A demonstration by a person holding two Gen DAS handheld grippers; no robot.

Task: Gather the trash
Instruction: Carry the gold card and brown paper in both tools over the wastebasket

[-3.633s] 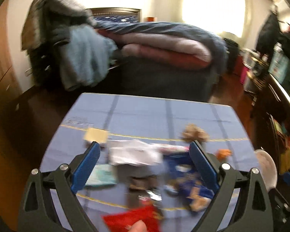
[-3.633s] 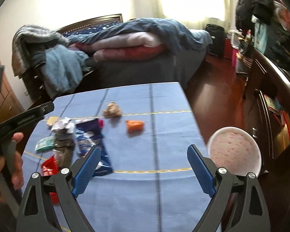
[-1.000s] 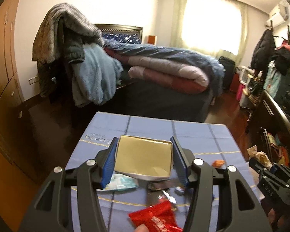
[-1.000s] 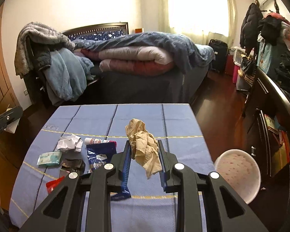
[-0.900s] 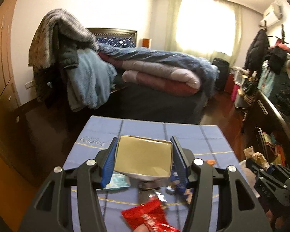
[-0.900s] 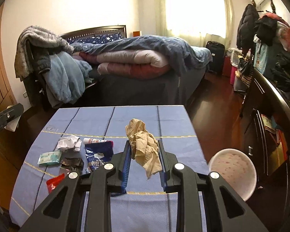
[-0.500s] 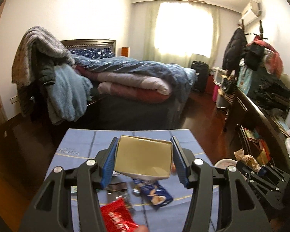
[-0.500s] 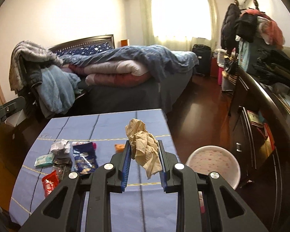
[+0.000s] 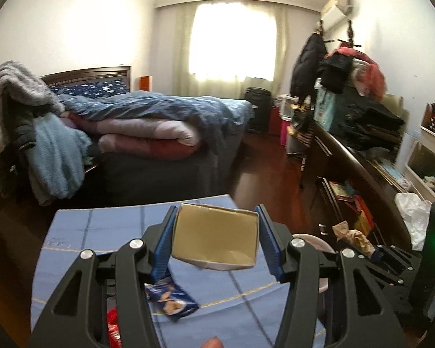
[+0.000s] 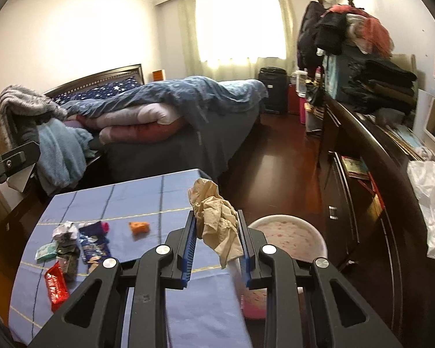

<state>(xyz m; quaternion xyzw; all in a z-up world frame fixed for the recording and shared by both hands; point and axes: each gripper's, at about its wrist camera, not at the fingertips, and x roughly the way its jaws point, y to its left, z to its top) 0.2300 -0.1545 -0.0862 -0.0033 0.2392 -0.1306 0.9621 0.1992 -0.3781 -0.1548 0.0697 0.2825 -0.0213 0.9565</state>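
Observation:
My left gripper (image 9: 216, 236) is shut on a small gold-coloured carton (image 9: 214, 235), held above the blue tablecloth (image 9: 101, 226). In the right wrist view my right gripper (image 10: 216, 232) is shut on a crumpled beige paper wad (image 10: 217, 220), near the table's right edge. A pale pink bin (image 10: 287, 233) stands on the floor just right of the table; its rim (image 9: 310, 237) peeks out behind my left gripper's right finger. On the cloth lie a blue snack bag (image 10: 94, 243), a red wrapper (image 10: 55, 285), an orange scrap (image 10: 139, 227), a white crumpled paper (image 10: 65, 229) and a green packet (image 10: 45, 250).
A bed (image 10: 174, 121) with piled quilts stands beyond the table, a chair draped with clothes (image 10: 58, 148) to its left. A dark dresser (image 10: 371, 179) loaded with clothes and a white plastic bag (image 10: 432, 203) runs along the right. Wooden floor (image 10: 275, 159) lies between bed and dresser.
Both grippers have swung right across the table with their loads still held. The bin has come closer to the middle of the right wrist view and the table litter has slid left.

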